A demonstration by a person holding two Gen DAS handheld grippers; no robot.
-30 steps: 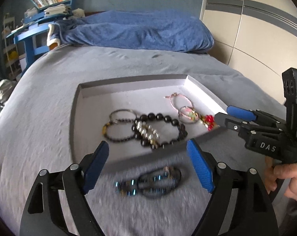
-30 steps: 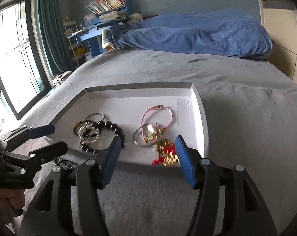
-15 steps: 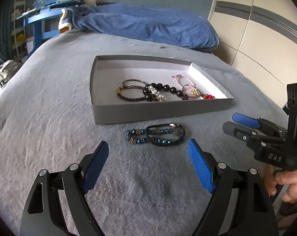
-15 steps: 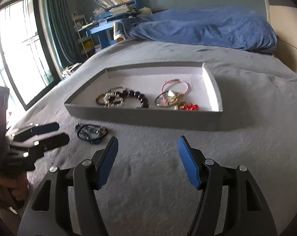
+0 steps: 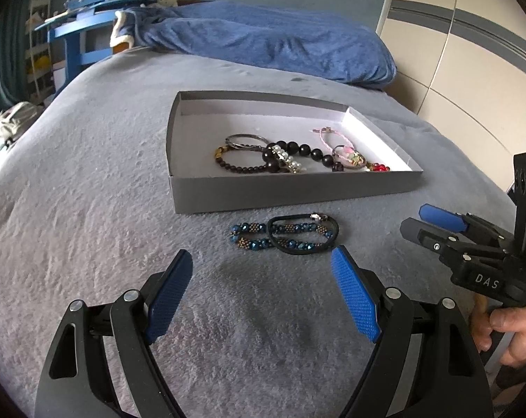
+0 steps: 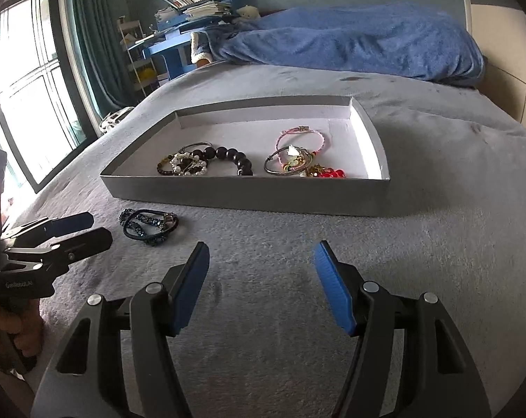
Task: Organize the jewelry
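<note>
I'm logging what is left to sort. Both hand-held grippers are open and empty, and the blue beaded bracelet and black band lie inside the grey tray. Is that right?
Not quite. The blue beaded bracelet and black band lie on the grey blanket in front of the grey tray, as the left wrist view shows. Both hand-held grippers, left and right, are open and empty.

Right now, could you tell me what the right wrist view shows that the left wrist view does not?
Only the right wrist view shows the bright window with teal curtains, and the left gripper from the side. Only the left wrist view shows the striped cream wardrobe panels and the right gripper from the side. Both show the grey tray of bracelets, the blue beaded bracelets lying on the bedspread in front of it, and the blue blanket.
</note>
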